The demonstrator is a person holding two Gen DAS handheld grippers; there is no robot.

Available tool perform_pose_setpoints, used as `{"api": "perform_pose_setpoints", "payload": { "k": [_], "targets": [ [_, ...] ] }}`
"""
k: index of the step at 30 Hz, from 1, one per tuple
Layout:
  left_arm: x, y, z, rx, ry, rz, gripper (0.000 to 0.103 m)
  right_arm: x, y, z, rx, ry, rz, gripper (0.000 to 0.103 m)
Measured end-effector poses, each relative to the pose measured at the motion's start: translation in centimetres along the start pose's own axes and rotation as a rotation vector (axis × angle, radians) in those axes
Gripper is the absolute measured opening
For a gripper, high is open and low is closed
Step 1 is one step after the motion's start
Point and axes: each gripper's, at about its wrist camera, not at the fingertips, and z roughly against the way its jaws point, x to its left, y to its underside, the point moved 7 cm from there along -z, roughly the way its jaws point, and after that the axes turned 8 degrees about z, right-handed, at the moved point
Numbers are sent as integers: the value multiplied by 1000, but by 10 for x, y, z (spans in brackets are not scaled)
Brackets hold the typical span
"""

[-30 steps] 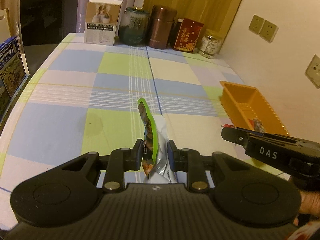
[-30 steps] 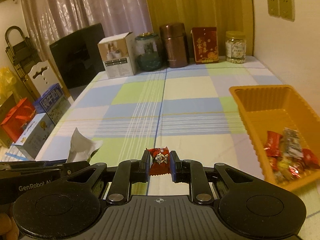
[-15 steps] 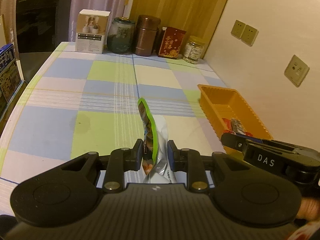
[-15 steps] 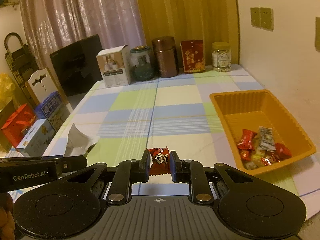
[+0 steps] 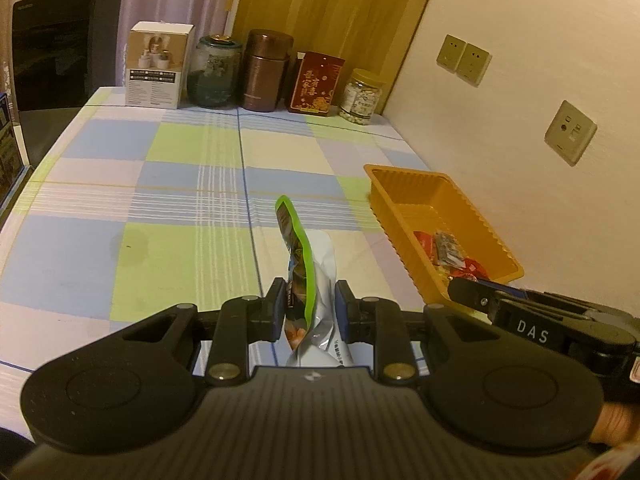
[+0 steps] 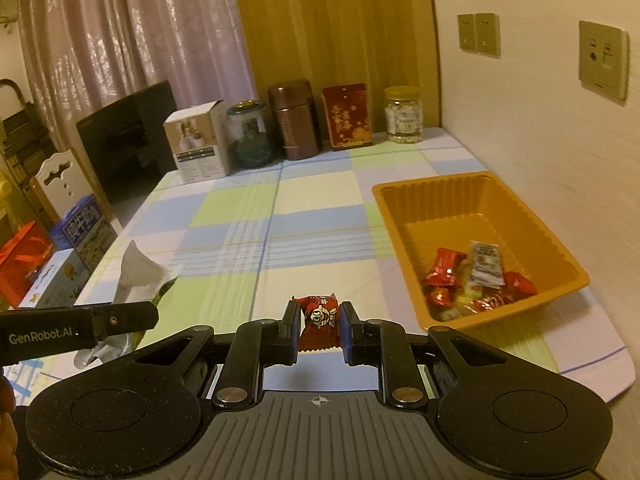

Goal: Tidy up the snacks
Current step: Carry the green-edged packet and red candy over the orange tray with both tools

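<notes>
Two grippers held level above the table, each pinching one snack.
Left gripper point(image 5: 311, 312) clamps a pouch point(image 5: 308, 276); right gripper point(image 6: 320, 330) clamps a red candy point(image 6: 319, 322). One orange tray point(image 6: 448, 196) lies right.

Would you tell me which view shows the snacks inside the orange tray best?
The right wrist view: the orange tray lies open, its wrapped snacks unobstructed. The left wrist view sees it obliquely, the right gripper covering its near corner.

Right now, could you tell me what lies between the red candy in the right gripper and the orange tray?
Nothing: in the right wrist view only bare checked tablecloth separates the red candy, held by the right gripper, from the orange tray.
</notes>
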Motion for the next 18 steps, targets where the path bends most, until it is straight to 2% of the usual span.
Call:
{"api": "perform_pose_setpoints", "payload": {
  "k": [8,18],
  "targets": [
    [-25,4,-14,29,40,-27,22,-30,3,10,-5,51,-38,20],
    [-75,10,-41,72,107,-81,22,-78,6,20,-2,134,-107,20]
  ]
}}
